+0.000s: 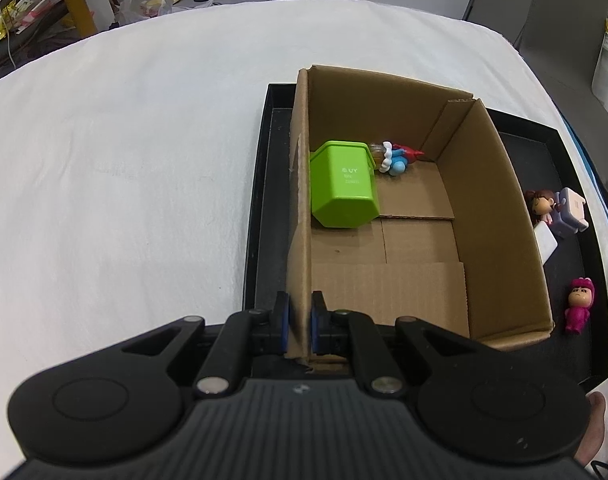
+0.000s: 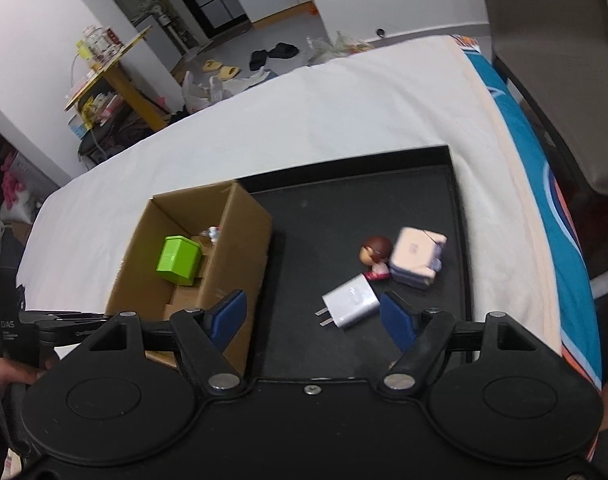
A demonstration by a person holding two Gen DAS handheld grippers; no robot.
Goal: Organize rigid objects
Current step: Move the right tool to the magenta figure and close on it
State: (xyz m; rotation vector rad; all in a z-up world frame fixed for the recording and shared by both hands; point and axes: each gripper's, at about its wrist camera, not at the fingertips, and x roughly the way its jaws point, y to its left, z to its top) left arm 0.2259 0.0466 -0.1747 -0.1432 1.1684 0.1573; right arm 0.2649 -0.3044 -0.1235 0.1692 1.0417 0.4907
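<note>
A white-sheeted bed (image 2: 343,112) carries a black tray (image 2: 457,216), with slippers on the floor beyond. Nearest, the left gripper (image 1: 300,320) is pinched on the near end of the cardboard box's (image 1: 499,216) left wall. The right gripper (image 2: 313,314) is held spread above the tray, the white charger plug (image 2: 353,302) lying between its pads, prongs pointing left. Just beyond are seen a brown-haired figurine (image 2: 375,254) and a pale cube (image 2: 417,258). A pink figurine (image 1: 579,304) lies beside the box's right wall. Inside, a green container (image 1: 343,186) lies tipped against the left wall, a small toy (image 1: 395,158) behind it.
</note>
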